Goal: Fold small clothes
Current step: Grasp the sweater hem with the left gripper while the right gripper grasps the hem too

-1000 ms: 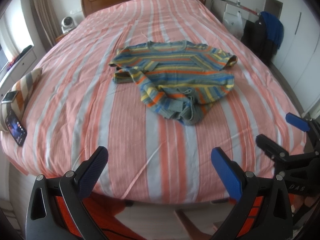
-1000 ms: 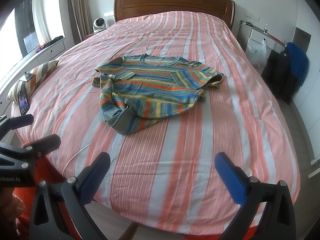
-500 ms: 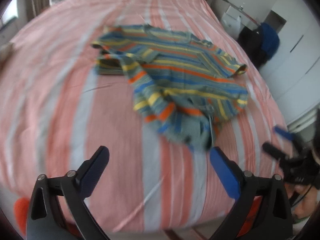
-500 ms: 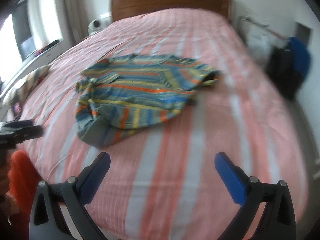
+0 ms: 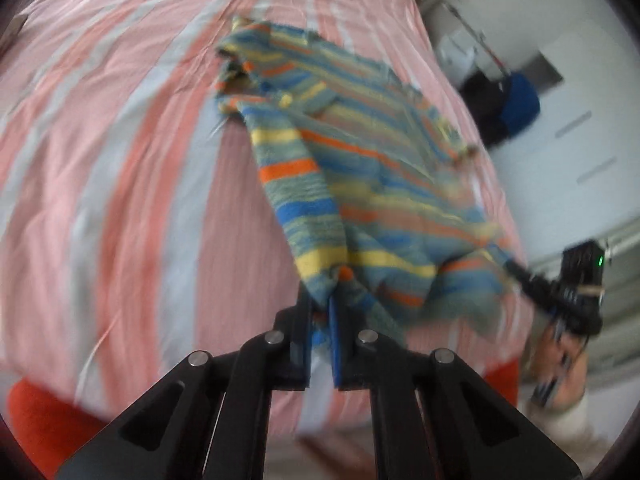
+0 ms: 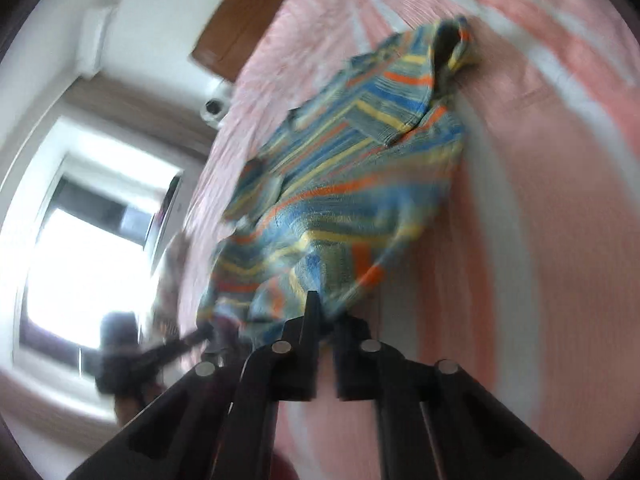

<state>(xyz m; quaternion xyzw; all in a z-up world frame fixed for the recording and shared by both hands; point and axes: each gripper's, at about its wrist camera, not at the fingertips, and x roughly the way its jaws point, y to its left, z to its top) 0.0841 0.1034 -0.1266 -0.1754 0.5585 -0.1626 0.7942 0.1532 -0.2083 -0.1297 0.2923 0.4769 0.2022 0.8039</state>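
Observation:
A small striped sweater [image 5: 352, 184] in blue, yellow, orange and grey lies crumpled on the pink-and-grey striped bed [image 5: 120, 160]. In the left wrist view my left gripper [image 5: 320, 300] is shut on the sweater's near hem, cloth pinched between the blue pads. The right wrist view is tilted and shows the same sweater [image 6: 352, 184]; my right gripper [image 6: 326, 312] is shut on another part of its near hem. The right gripper [image 5: 520, 272] also shows at the sweater's right corner in the left wrist view. Both views are blurred.
A wooden headboard [image 6: 248, 12] stands at the far end of the bed. Dark and blue clothes [image 5: 512, 108] hang beside white cupboards at the right. A bright window [image 6: 80, 248] is at the left. Something orange [image 5: 44, 424] sits below the bed's near edge.
Both grippers moved in from the foot of the bed down to the sweater's near hem, rolled, and went from wide open to shut on the cloth.

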